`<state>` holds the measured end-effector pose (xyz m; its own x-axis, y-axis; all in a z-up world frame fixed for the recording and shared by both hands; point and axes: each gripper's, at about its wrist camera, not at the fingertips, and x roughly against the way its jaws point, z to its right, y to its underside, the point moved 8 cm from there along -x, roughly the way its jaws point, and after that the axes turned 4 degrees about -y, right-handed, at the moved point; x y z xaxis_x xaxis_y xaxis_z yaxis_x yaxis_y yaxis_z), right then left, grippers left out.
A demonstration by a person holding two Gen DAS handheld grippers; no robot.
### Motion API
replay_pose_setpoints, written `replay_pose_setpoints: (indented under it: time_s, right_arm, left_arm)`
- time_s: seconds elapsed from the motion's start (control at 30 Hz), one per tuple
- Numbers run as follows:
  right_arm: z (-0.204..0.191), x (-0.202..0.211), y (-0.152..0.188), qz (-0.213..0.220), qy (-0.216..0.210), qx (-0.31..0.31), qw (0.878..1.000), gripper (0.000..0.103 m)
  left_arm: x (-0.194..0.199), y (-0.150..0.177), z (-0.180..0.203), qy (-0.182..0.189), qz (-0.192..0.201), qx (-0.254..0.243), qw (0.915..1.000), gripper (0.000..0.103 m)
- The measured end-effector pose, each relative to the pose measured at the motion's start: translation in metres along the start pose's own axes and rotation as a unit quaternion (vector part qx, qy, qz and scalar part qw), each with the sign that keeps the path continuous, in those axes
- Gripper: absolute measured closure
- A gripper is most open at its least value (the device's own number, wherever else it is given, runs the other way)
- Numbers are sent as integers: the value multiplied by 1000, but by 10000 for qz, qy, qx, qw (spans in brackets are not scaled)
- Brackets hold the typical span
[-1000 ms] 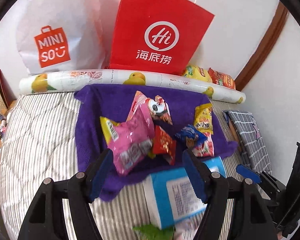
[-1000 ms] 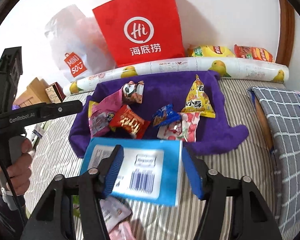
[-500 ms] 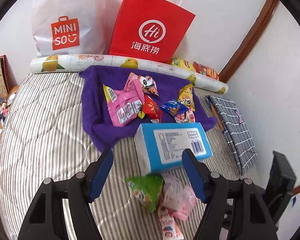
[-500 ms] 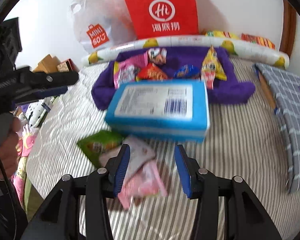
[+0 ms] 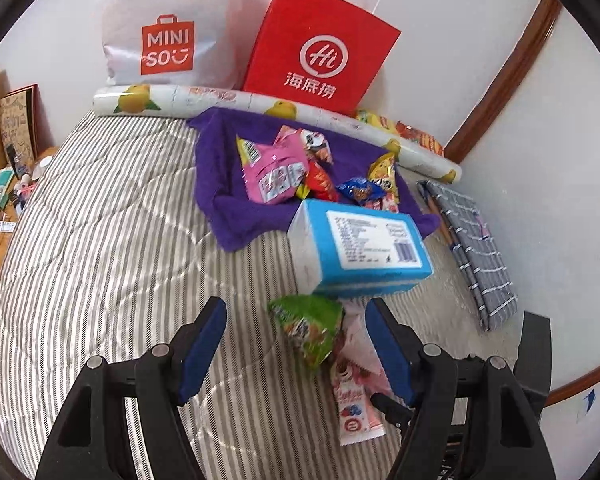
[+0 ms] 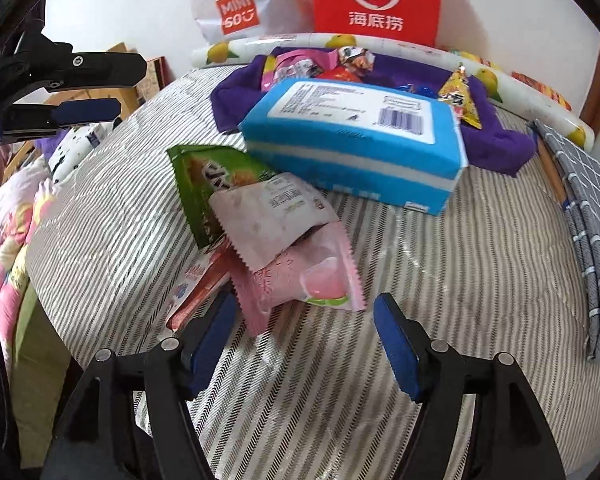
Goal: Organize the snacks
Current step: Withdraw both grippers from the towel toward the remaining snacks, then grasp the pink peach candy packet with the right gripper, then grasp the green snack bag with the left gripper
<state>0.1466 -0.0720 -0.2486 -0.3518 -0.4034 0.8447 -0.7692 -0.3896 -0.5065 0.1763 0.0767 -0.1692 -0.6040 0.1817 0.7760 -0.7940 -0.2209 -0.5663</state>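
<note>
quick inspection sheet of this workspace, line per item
surface: striped quilt on a bed.
job's things: snack packets lying on purple cloth; green packet and pink packets loose in front of blue box.
clutter: grey checked cloth, fruit-print roll.
grippers: left gripper open, right gripper open, both empty.
cables: nothing seen.
surroundings: red bag, white bag, wall behind.
</note>
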Motion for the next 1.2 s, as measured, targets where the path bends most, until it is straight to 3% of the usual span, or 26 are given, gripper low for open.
replay_pose_setpoints:
  time_s: [0.37,0.53,0.73,0.97,1.2]
  right_arm:
    - [-3,-27,-9,-134,63,194,9997,28]
    - [-3,-17,-13,187,56,382,9991,37]
    - [13,0,-3,275,5,113,9996,37]
    - [50,19,16,370,351,-337,9981,37]
    - [72,18,27,361,418,-712,9959,37]
  left_arm:
    - [-17,11,-6,-199,-233,-18,9995,33]
    - [-25,14,-6,-223,-313,-39,9993,33]
    - [-34,23,2,-158,-472,-145,9987,33]
    - [-45,28,15,-97,-504,-240,9984,33]
    - [-64,24,25,-204,-569,-373,9975,33]
